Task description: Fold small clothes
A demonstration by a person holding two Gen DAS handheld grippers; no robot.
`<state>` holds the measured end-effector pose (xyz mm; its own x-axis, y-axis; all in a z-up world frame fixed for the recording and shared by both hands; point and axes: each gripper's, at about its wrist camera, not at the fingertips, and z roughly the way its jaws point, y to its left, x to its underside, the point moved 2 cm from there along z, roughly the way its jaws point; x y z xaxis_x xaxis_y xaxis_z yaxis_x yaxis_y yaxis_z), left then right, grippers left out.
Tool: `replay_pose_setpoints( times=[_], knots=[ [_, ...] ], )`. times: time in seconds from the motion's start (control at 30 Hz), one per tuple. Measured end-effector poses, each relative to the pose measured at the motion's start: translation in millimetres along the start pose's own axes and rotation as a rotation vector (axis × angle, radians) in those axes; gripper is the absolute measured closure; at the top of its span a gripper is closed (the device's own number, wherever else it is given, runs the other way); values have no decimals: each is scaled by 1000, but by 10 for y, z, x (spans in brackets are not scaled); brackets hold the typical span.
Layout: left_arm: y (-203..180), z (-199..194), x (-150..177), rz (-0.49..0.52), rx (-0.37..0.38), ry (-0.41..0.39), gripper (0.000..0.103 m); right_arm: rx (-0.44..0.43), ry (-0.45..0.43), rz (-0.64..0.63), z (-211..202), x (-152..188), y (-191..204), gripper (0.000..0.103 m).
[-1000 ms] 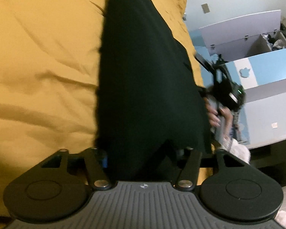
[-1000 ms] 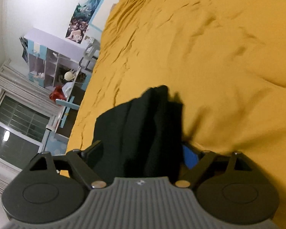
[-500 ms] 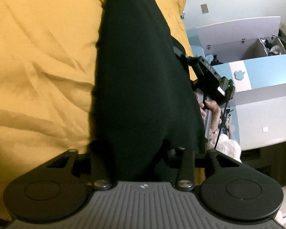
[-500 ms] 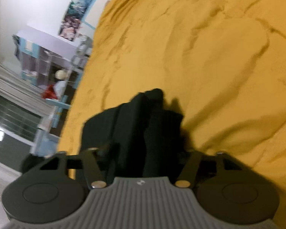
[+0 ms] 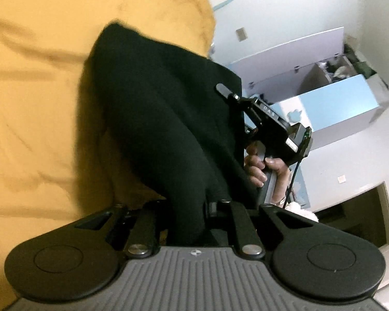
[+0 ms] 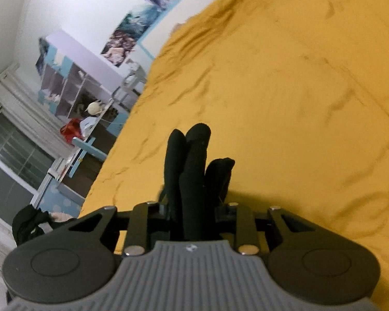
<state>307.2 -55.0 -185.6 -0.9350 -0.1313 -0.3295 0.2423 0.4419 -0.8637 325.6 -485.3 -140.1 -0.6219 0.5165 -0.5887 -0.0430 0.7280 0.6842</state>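
A small black garment [image 5: 163, 108] hangs lifted above the yellow bedspread [image 5: 39, 103], stretched between both grippers. My left gripper [image 5: 188, 207] is shut on one bunched end of it. My right gripper [image 6: 194, 207] is shut on the other end, which sticks up in folds [image 6: 194, 160] between the fingers. In the left wrist view the right gripper [image 5: 269, 127] and the hand holding it [image 5: 262, 165] show behind the cloth's right edge.
The yellow bedspread [image 6: 285, 90] fills most of both views. A white and blue cabinet [image 5: 324, 83] stands beyond the bed in the left wrist view. Shelves [image 6: 75, 85], posters [image 6: 132, 28] and a window [image 6: 10, 163] lie past the bed's far side.
Both grippers have risen with the garment, lifting it off the bedspread. The right gripper has come closer to the left one, and the cloth is now bunched narrower.
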Motion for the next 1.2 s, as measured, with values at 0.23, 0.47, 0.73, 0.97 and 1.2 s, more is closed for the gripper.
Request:
replay_pose_setpoints(
  times=[0.23, 0.47, 0.73, 0.97, 1.2],
  knots=[
    [-228, -908, -322, 93, -54, -119, 88, -168, -19, -83, 435, -104, 1087, 80],
    [2, -1490, -244, 79, -172, -211, 88, -296, 39, -2, 1525, 210, 1584, 80],
    [1230, -1103, 317, -93, -370, -112, 87, -57, 197, 93, 2671, 1066, 927, 80],
    [1201, -1204, 321, -73, -390, -113, 80, -51, 213, 50, 2709, 970, 946, 73],
    [318, -1597, 323, 231, -713, -229, 77, 17, 12, -313, 1981, 876, 1808, 65]
  ],
)
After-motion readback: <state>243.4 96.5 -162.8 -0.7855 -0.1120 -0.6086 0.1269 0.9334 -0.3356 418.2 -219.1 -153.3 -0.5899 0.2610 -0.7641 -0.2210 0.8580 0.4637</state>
